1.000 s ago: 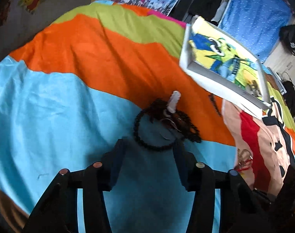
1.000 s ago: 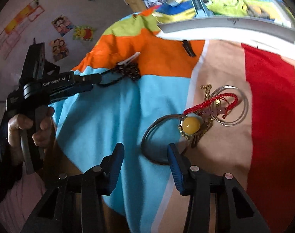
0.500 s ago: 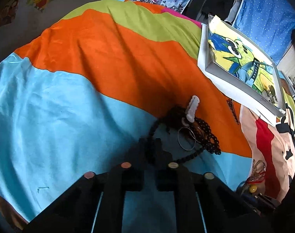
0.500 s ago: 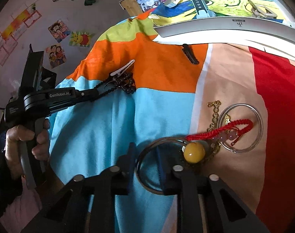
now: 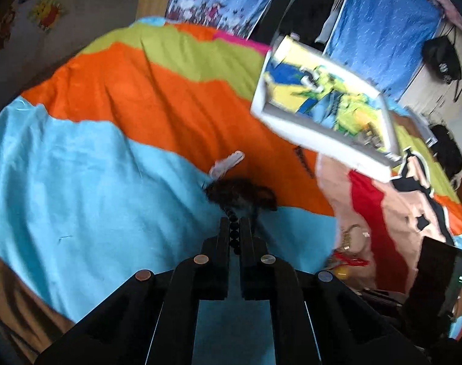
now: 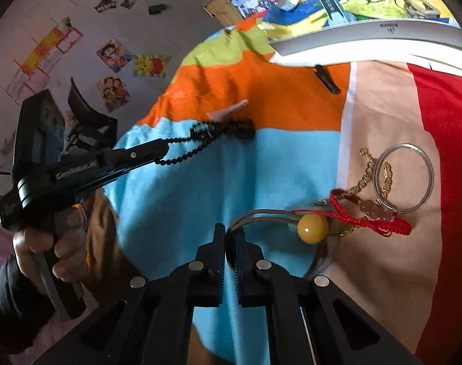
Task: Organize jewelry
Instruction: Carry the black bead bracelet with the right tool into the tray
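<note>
My left gripper (image 5: 234, 234) is shut on a strand of the black bead necklace (image 5: 240, 194), whose bunched part still lies on the blanket ahead. In the right wrist view the left gripper (image 6: 167, 155) holds that necklace (image 6: 185, 149) stretched taut above the blue stripe. My right gripper (image 6: 231, 243) has its jaws closing, pads pressed on the rim of a thin brown bangle (image 6: 261, 213) carrying a yellow bead (image 6: 312, 227). Tangled beside it lie a red cord bracelet (image 6: 370, 222), a gold chain (image 6: 367, 176) and a clear bangle (image 6: 404, 178).
A white tray (image 5: 316, 133) with a cartoon lining sits at the far right on the striped blanket (image 5: 78, 167); its rim (image 6: 383, 30) faces my right gripper. A white hair clip (image 5: 227, 164) and a black hair clip (image 6: 326, 79) lie on the orange stripe. A person's hand (image 6: 60, 243) grips the left tool.
Both grippers went from open to shut. The left one closed on the bead strand and drew it up and back, stretching it. The right one closed on the bangle's rim.
</note>
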